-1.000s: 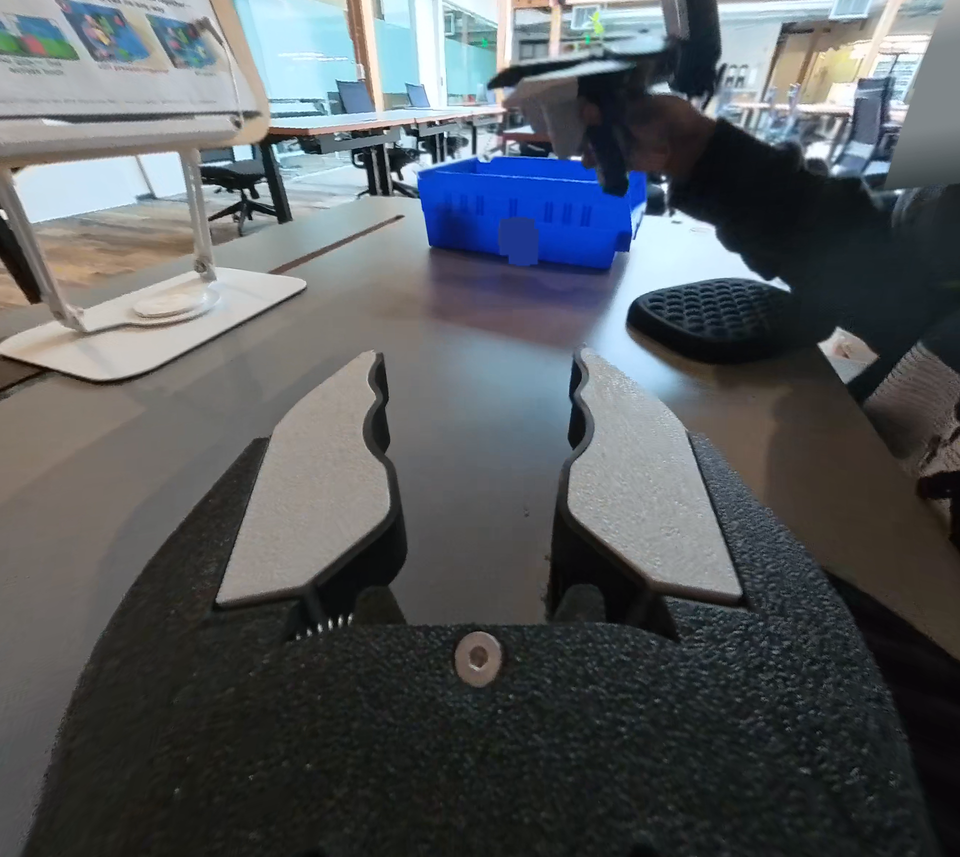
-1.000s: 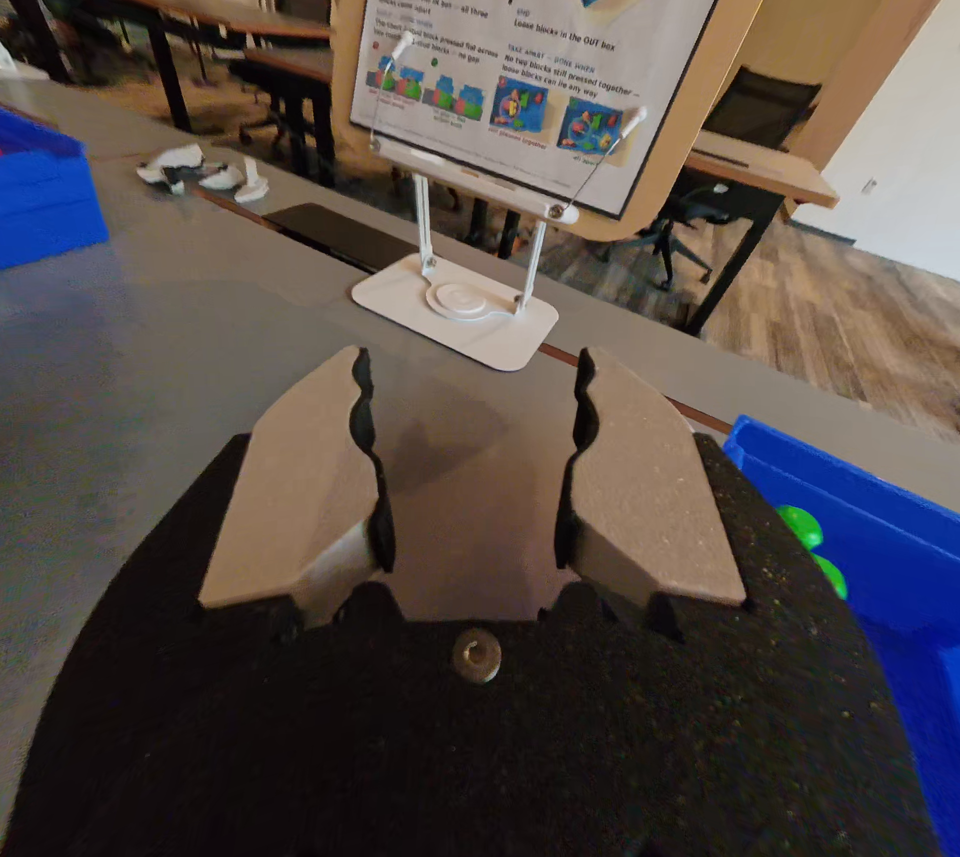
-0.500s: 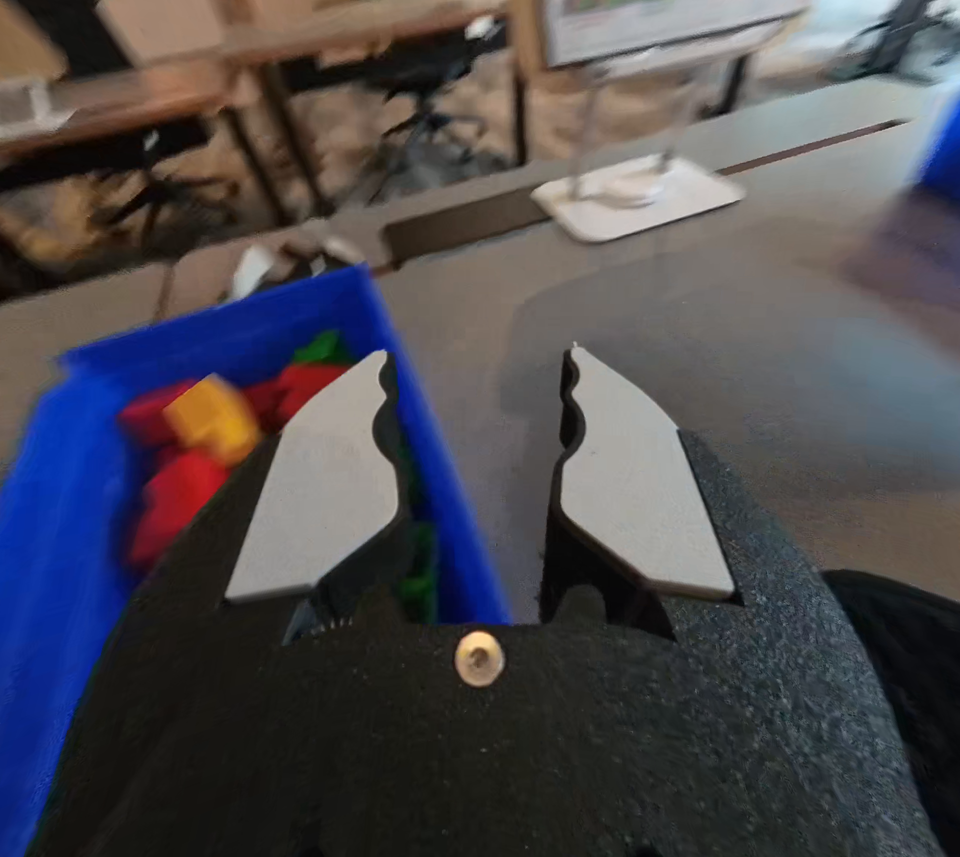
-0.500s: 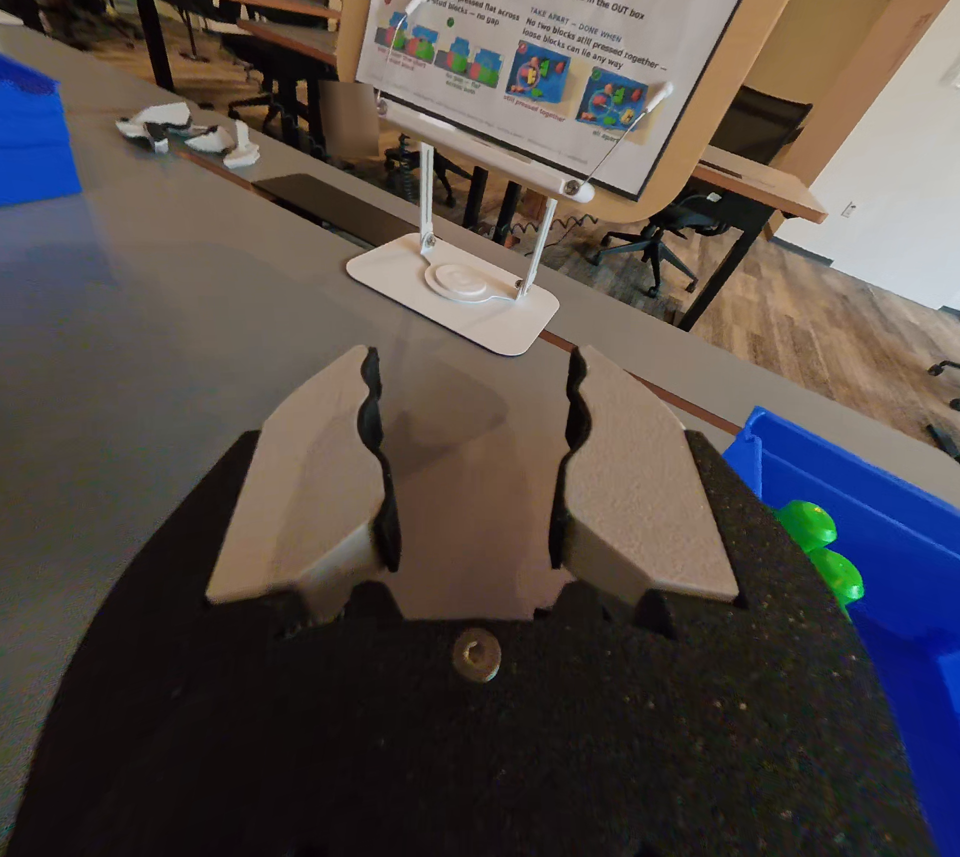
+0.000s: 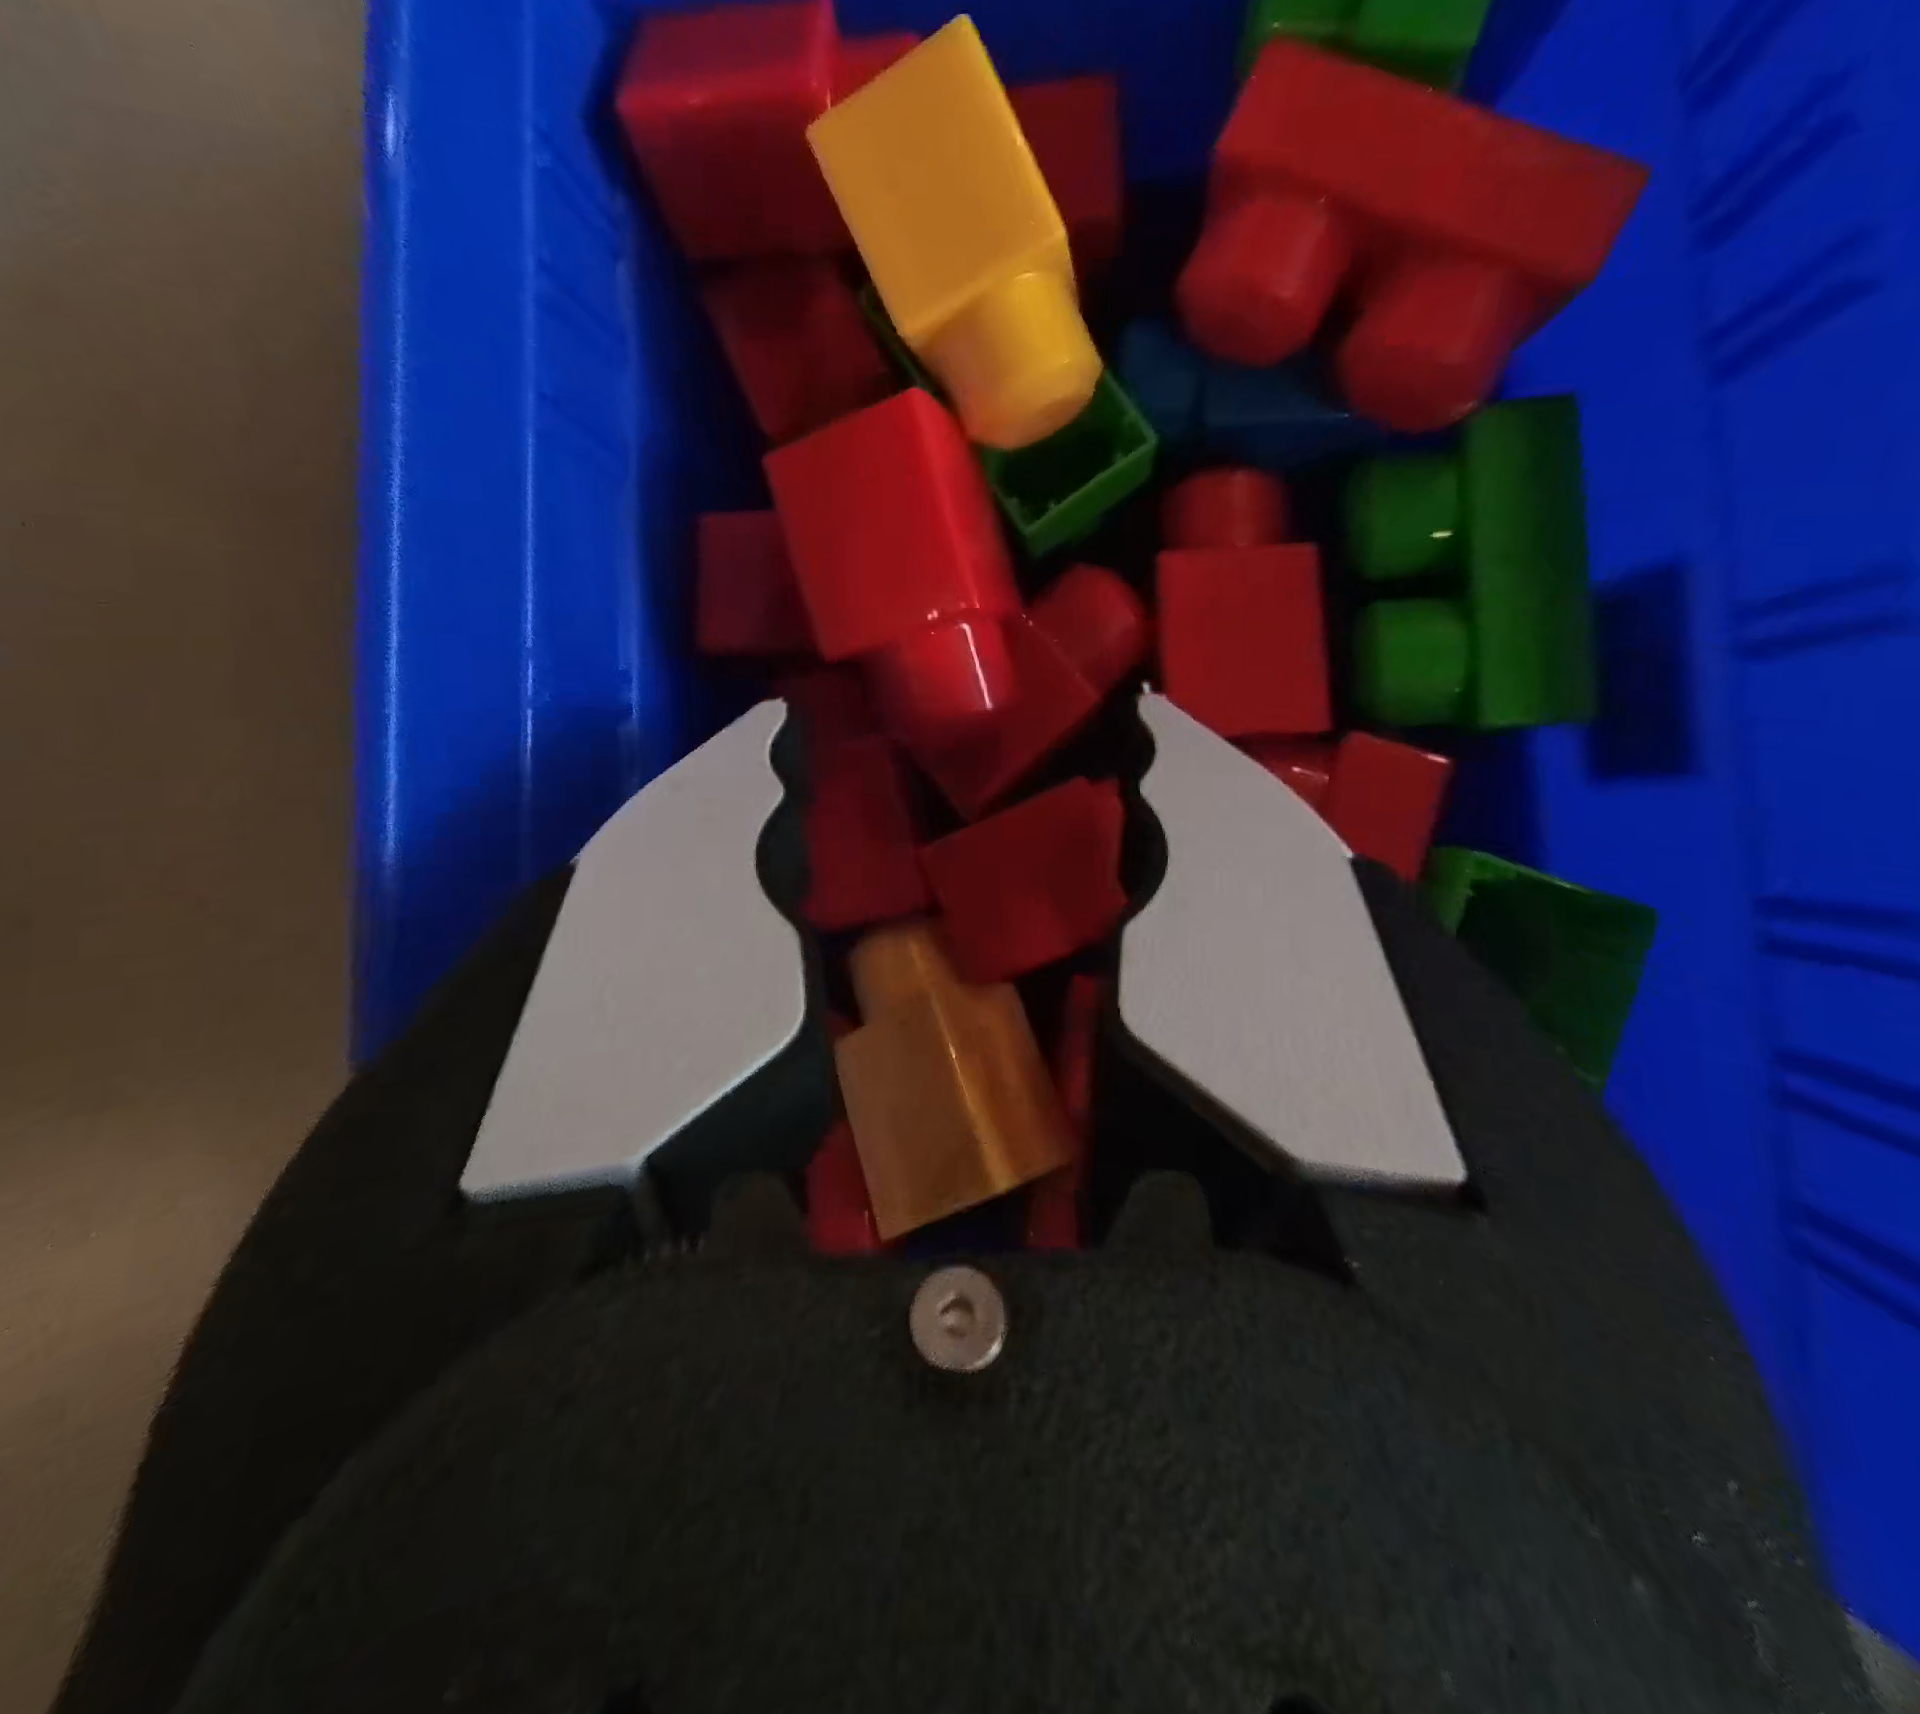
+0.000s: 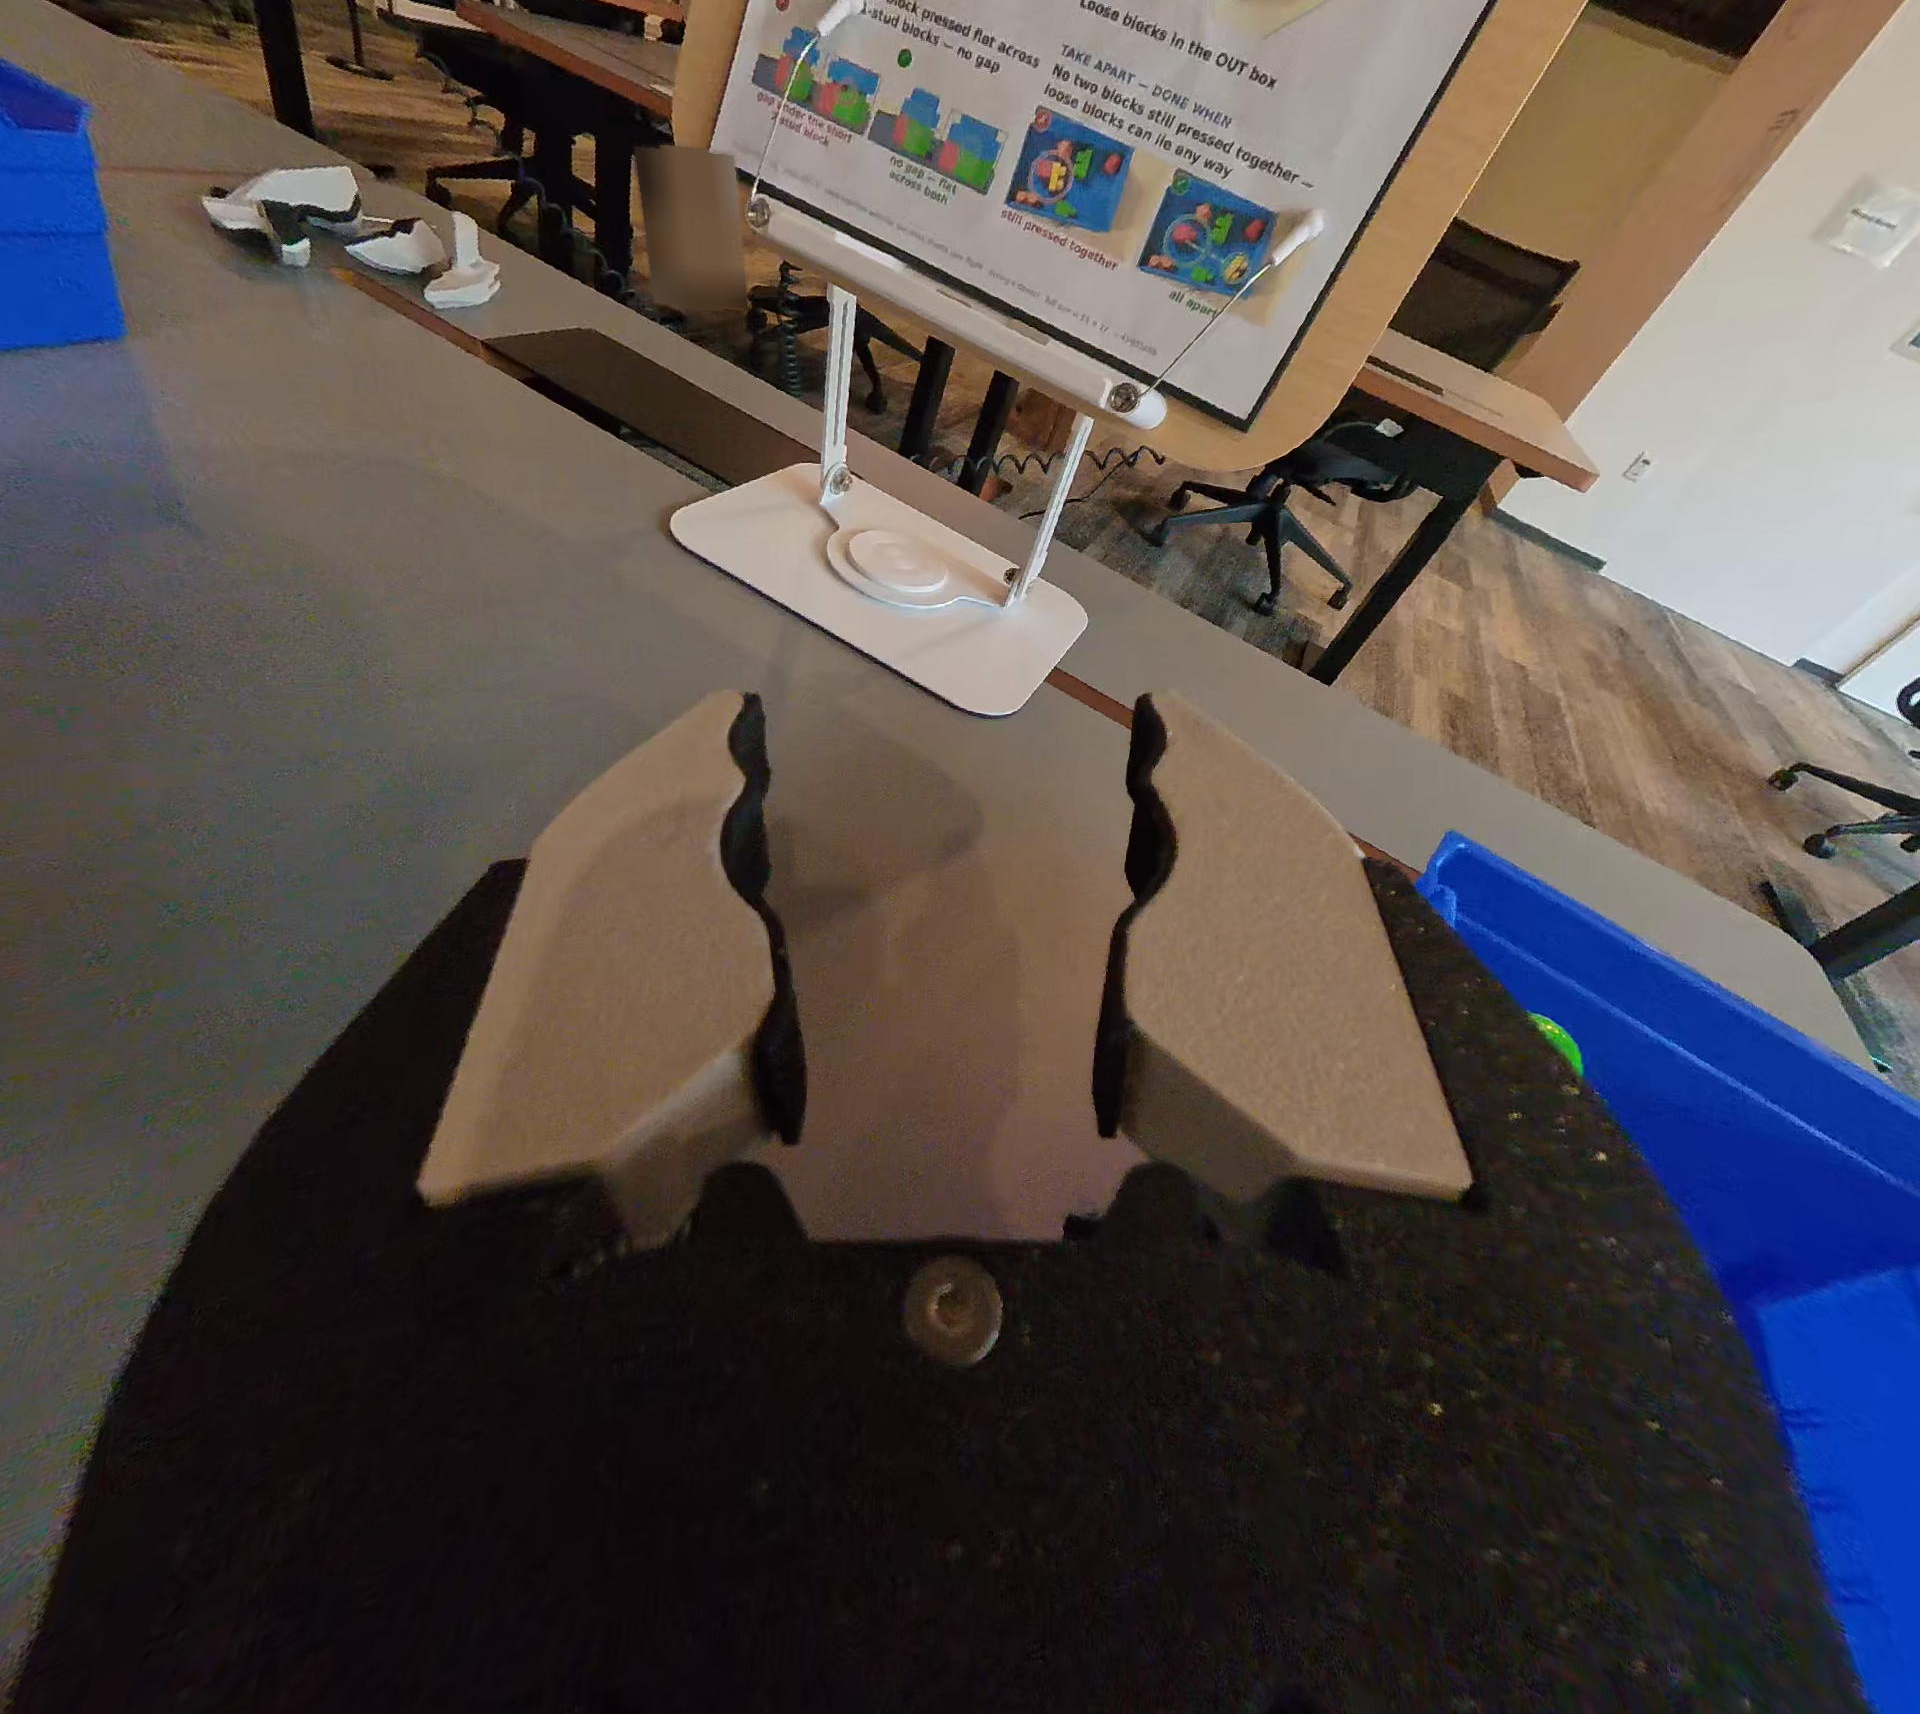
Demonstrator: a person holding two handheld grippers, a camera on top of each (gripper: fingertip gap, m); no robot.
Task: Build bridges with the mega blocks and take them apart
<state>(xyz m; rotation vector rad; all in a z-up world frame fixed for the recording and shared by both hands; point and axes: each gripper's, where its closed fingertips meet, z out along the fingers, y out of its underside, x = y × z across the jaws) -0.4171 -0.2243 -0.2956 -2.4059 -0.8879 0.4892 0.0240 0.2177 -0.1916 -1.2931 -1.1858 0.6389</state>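
Left gripper (image 5: 961,729): jaws spread wide, nothing clamped, pointing down into a blue bin (image 5: 499,417) of mega blocks. Between the fingers, from near to far: an orange-yellow block (image 5: 945,1103), a dark red block (image 5: 1023,885), then a red single-stud block (image 5: 904,563) just past the tips. Contact between pads and blocks not determinable; lower blocks in shadow. Farther in: a yellow block (image 5: 956,220) tilted over an open-bottomed green block (image 5: 1081,469); to the right, a red two-stud block (image 5: 1413,230) and a green two-stud block (image 5: 1486,563) lying on its side. A dark blue block (image 5: 1236,407) mostly buried. View softly blurred; bin's near wall hidden behind the gripper body.

Right gripper (image 6: 945,708): jaws likewise wide apart, empty, hovering over a grey table (image 6: 312,625), touching nothing visible. At far left, another blue bin (image 6: 47,230), cut off by the frame edge. Beside it, some white and black pieces (image 6: 353,225) on the table, kind not identifiable. Straight ahead, a white stand (image 6: 894,584) carrying a printed instruction sheet (image 6: 1091,54), top cropped. At right, a blue bin edge (image 6: 1662,1020) with a green block (image 6: 1553,1046) barely showing above the gripper body; remaining contents concealed.
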